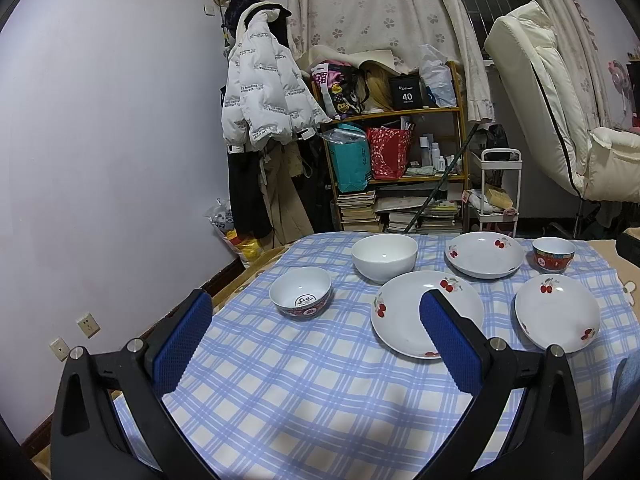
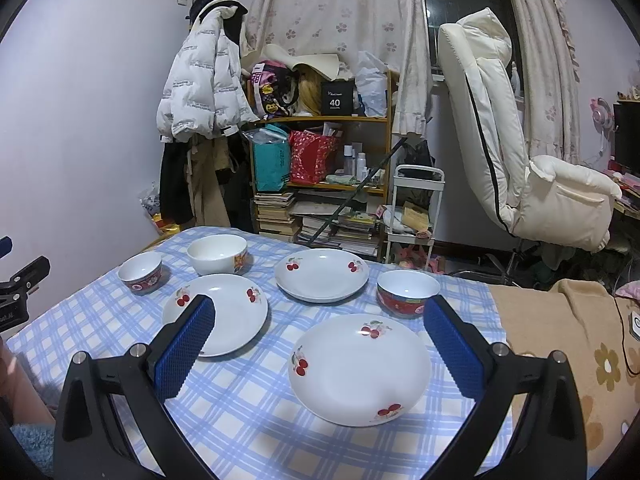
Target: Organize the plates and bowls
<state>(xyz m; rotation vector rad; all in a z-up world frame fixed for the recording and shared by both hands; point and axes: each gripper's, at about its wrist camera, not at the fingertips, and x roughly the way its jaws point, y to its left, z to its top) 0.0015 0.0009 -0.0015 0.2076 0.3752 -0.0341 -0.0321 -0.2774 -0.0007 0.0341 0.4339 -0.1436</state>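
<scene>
Nothing is gathered yet: both the left gripper (image 1: 316, 308) and right gripper (image 2: 320, 314) hover wide and empty above the checked cloth (image 2: 248, 408), where three cherry plates and three bowls sit apart, so stacking likely starts by closing on the nearest plate (image 2: 358, 368)

Two wrist views, angled down over the checked tablecloth (image 1: 280, 380); same dishes shared; left view further left.
</scene>
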